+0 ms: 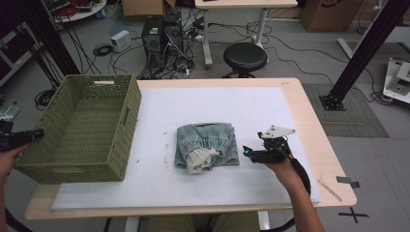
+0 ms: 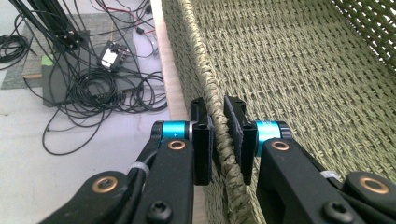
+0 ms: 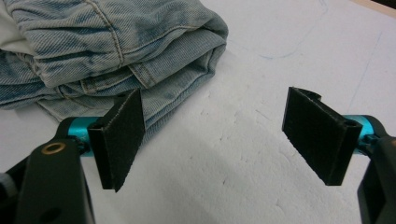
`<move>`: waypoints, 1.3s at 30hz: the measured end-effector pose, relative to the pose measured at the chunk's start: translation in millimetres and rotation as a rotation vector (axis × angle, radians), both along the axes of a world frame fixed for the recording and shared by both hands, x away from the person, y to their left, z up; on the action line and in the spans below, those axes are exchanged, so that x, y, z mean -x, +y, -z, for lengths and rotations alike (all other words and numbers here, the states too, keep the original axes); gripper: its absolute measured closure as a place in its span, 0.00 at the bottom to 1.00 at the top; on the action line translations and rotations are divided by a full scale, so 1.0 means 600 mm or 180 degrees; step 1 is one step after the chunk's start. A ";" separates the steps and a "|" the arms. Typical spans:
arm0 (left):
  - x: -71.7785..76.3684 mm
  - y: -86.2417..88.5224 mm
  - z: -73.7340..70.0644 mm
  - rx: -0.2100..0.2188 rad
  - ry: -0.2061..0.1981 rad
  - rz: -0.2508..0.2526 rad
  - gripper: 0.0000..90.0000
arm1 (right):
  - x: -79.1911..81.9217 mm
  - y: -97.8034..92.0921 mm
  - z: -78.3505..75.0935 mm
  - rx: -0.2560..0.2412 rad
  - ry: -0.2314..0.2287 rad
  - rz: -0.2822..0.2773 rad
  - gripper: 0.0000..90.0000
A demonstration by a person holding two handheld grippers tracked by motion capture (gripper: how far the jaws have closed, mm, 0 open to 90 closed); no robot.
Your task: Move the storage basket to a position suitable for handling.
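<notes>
A green woven basket [image 1: 82, 125] stands on the left of the table, partly over its left edge. My left gripper [image 1: 29, 137] is shut on the basket's left rim [image 2: 219, 140], one pad on each side of the wall. Folded light-blue jeans [image 1: 208, 145] with a white lining showing lie on the white mat in the middle. My right gripper [image 1: 254, 153] hovers just right of the jeans, open. In the right gripper view its pads [image 3: 119, 137] stand wide apart with nothing between them, and the jeans' folded edge [image 3: 140, 60] lies just past the left pad.
A white foam mat [image 1: 193, 183] covers most of the wooden table [image 1: 314, 125]. Beyond the far edge stand a black stool [image 1: 244, 57], computer towers [image 1: 162, 36] and cables. Left of the basket, cables [image 2: 93, 88] lie on the floor.
</notes>
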State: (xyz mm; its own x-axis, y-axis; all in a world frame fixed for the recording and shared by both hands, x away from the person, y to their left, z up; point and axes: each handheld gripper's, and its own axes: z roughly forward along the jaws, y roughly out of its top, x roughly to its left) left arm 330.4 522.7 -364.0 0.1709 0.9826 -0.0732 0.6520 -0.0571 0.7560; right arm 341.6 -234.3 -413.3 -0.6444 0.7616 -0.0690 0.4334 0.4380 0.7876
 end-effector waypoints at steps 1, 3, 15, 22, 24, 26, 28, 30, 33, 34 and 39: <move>0.001 0.000 0.001 0.0018 -0.0007 -0.0007 0.91 | 0.000 0.000 0.001 -0.0003 0.0017 -0.0004 0.25; 0.002 0.001 0.001 0.0038 -0.0019 -0.0009 0.91 | -0.001 0.000 0.002 0.0004 0.0015 -0.0002 0.25; 0.003 0.005 0.000 0.0008 0.0008 -0.0013 0.91 | 0.002 -0.006 -0.002 -0.0010 0.0005 0.0006 0.25; 0.006 0.007 0.002 0.0061 -0.0046 -0.0010 0.91 | -0.001 -0.006 0.001 -0.0021 0.0016 0.0021 0.25; 0.011 0.008 -0.002 0.0041 -0.0188 -0.0096 0.83 | -0.001 -0.004 0.001 -0.0010 0.0027 0.0004 0.25; 0.021 0.013 -0.012 0.0079 -0.0405 -0.0206 0.73 | -0.002 -0.002 0.001 -0.0009 0.0020 -0.0005 0.25; 0.029 0.015 -0.028 0.0150 -0.0604 -0.0196 0.65 | -0.003 -0.002 0.001 -0.0014 0.0010 -0.0016 0.25; 0.034 0.011 -0.043 0.0261 -0.0749 -0.0125 0.59 | -0.003 -0.002 0.001 -0.0016 0.0007 -0.0020 0.25; 0.034 -0.006 -0.058 0.0417 -0.0877 -0.0002 0.45 | -0.004 -0.002 0.000 -0.0037 0.0002 -0.0019 0.25; 0.033 -0.014 -0.062 0.0447 -0.0902 0.0034 0.41 | -0.004 -0.002 0.001 -0.0053 0.0000 -0.0018 0.25; 0.025 -0.052 -0.075 0.0531 -0.0957 0.0281 0.34 | -0.005 -0.003 0.006 -0.0065 0.0018 -0.0035 0.25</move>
State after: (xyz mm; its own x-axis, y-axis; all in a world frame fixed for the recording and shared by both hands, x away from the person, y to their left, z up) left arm 315.6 491.6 -319.3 0.2931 0.9417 -0.1650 0.3970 0.0371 0.9171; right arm 344.7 -236.3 -416.9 -0.6531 0.7557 -0.0497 0.4331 0.4266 0.7940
